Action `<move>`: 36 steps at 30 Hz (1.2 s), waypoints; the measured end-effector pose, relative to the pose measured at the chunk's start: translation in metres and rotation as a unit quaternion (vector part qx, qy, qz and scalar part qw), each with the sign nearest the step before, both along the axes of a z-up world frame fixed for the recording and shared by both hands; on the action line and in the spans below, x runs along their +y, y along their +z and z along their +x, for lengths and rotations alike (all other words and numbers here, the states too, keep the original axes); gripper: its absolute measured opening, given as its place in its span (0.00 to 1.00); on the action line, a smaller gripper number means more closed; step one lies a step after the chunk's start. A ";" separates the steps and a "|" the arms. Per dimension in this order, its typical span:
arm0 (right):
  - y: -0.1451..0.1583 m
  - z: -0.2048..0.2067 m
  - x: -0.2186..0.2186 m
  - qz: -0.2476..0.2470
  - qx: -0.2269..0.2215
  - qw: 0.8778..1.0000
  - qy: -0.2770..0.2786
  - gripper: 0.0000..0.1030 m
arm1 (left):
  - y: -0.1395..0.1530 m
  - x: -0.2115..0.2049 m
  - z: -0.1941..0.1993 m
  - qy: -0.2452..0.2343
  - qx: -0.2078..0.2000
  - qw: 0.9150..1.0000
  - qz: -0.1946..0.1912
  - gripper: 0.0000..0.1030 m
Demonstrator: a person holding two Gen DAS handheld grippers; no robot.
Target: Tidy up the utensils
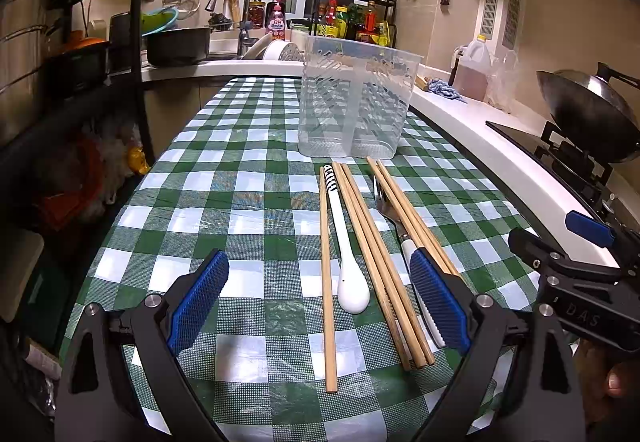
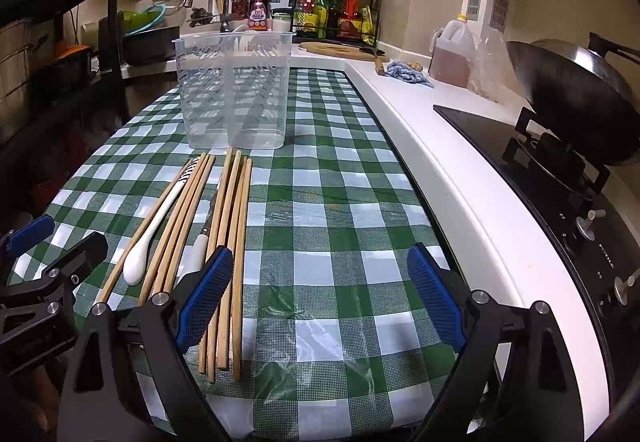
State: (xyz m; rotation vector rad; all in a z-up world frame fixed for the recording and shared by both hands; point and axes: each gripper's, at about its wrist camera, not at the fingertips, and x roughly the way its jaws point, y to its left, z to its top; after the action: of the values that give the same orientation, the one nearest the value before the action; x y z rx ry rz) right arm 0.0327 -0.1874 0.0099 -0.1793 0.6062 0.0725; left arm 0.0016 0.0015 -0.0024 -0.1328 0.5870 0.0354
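Wooden chopsticks (image 1: 362, 242), white spoon (image 1: 347, 266), fork (image 1: 394, 219) laid on checked cloth (image 1: 248, 201) just before clear holder (image 1: 352, 97). Left gripper (image 1: 320, 302), right gripper (image 2: 320, 298) held wide open, empty.

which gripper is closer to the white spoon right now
Left. The left gripper is open with the white spoon lying between its fingers. The right gripper is open further right, the spoon outside its left finger, beyond the chopsticks.
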 end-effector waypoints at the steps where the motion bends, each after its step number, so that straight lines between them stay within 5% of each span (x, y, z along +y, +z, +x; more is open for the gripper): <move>1: 0.000 0.000 0.000 0.000 0.000 1.000 0.000 0.84 | 0.000 0.000 0.000 0.000 0.000 1.000 0.000 0.86; 36: 0.002 -0.001 -0.001 0.001 -0.008 1.000 -0.008 0.84 | 0.003 -0.005 0.001 -0.003 -0.001 1.000 -0.001 0.85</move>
State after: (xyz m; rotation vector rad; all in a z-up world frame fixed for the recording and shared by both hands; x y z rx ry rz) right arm 0.0316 -0.1886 0.0121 -0.1728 0.5906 0.0553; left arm 0.0030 -0.0034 0.0010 -0.1327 0.5862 0.0288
